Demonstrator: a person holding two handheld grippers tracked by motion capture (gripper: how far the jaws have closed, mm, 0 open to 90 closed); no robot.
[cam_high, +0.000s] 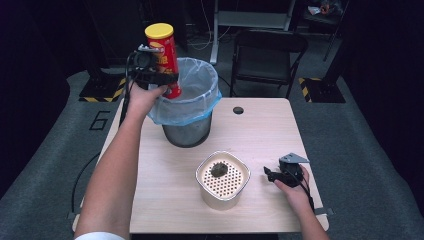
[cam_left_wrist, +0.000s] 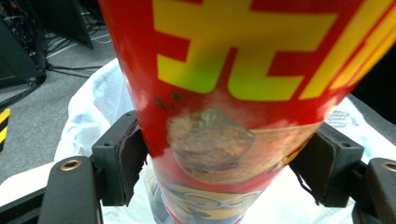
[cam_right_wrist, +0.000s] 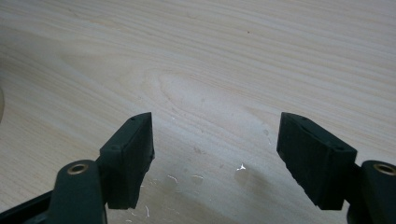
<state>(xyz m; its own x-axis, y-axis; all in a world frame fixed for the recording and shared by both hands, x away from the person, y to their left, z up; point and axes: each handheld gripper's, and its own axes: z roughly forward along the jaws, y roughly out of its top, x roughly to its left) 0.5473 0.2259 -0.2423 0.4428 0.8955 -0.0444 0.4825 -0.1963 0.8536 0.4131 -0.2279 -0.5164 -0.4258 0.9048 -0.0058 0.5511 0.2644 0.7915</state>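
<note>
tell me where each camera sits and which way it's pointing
High view: above the person's side, looking forward and down at the table; both forearms, left claw on the chip can over the lined bin, right claw beside the strainer tub.
Left gripper view: on the left claw, facing the can; both jaws show.
Right gripper view: on the right claw, facing bare tabletop.
Shared: the can and bin liner, high and left views.
</note>
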